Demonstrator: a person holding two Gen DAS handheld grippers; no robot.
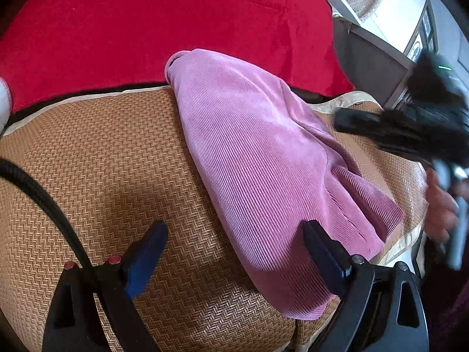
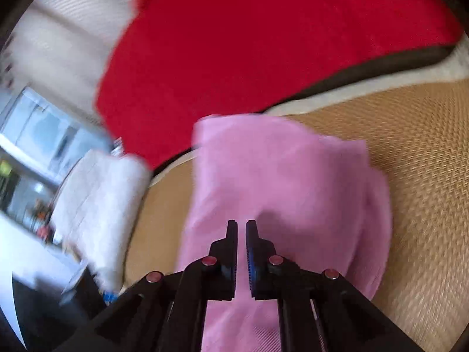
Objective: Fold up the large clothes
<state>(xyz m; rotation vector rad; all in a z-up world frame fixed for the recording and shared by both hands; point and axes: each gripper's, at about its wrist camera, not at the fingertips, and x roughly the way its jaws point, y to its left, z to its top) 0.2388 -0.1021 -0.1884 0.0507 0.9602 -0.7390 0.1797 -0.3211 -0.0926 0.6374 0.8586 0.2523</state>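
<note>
A pink ribbed garment lies folded in a long bundle on the tan woven mat. My left gripper is open, low over the mat at the bundle's near end; its right finger stands at the cloth's edge and its left finger over bare mat. My right gripper is blurred at the right of the left wrist view, lifted off the garment, with a hand below it. In the right wrist view, my right gripper hovers above the pink garment, jaws shut to a thin slit with nothing between them.
A red blanket covers the bed beyond the mat. A white cloth hangs off the mat's left side in the right wrist view, with furniture behind it. A black cable curves across the left wrist view.
</note>
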